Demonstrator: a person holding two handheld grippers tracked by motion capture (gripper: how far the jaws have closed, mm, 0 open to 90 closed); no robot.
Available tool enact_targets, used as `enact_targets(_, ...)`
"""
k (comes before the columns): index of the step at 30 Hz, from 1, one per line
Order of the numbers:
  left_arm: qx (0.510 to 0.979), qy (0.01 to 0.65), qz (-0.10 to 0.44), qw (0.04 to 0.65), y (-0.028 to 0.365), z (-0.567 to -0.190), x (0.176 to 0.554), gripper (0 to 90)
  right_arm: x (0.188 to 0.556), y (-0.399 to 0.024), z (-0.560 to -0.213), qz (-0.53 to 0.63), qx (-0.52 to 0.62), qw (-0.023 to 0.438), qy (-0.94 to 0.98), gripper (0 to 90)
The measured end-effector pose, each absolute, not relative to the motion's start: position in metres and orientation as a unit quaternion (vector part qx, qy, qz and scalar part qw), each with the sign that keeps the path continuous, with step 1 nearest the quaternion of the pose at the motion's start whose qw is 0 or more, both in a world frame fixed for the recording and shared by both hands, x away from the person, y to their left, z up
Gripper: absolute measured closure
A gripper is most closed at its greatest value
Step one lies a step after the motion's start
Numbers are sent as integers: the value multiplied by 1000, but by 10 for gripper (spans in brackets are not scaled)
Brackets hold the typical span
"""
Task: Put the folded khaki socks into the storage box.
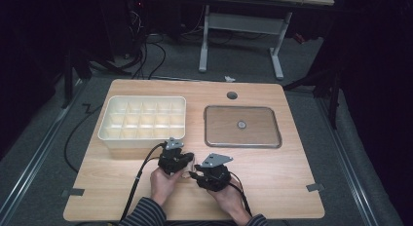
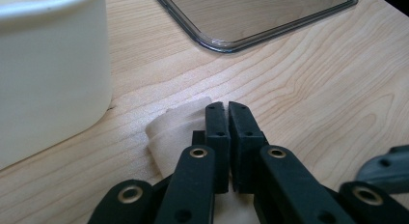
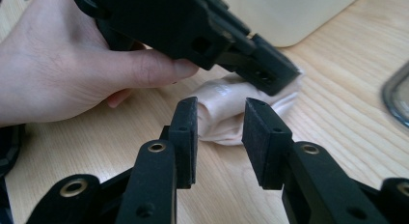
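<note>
Cloth (image 3: 226, 120) rolled up at frame centre, pinched by closed left gripper (image 3: 270, 74); right gripper (image 3: 219, 137) open, off it; binning in tray (image 1: 141, 120) left.

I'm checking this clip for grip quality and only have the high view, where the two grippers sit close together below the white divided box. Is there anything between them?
Observer: Yes, a small pale folded cloth lies on the table, and the left gripper is shut on it.
Operator: And the right gripper?
Observer: The right gripper is open; its jaws stand apart with a clear gap, aimed at the cloth but not pressing on it.
Operator: Is the cloth touching the box?
Observer: In the left gripper view the cloth lies beside the rounded corner of the white box, with a strip of bare wood between them.
</note>
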State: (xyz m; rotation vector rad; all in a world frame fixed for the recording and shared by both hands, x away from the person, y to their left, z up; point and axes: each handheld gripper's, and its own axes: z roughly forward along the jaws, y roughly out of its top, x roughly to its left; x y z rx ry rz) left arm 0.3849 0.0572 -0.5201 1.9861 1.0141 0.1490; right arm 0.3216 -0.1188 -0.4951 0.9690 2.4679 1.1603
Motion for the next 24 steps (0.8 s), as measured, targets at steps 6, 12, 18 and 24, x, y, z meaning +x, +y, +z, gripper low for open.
enact_targets(6, 800, 405, 58, 438, 58, -520, 384, 879, 329, -114, -502, 383, 338, 117, 852, 758)
enact_targets(12, 799, 405, 59, 441, 57, -520, 384, 879, 329, -116, -507, 378, 338, 120, 854, 858)
enact_targets(18, 797, 409, 54, 442, 59, -521, 387, 877, 329, -121, -512, 369, 342, 117, 856, 882)
enact_targets(24, 795, 409, 57, 444, 59, -522, 387, 875, 328, -127, -520, 353, 344, 111, 863, 893)
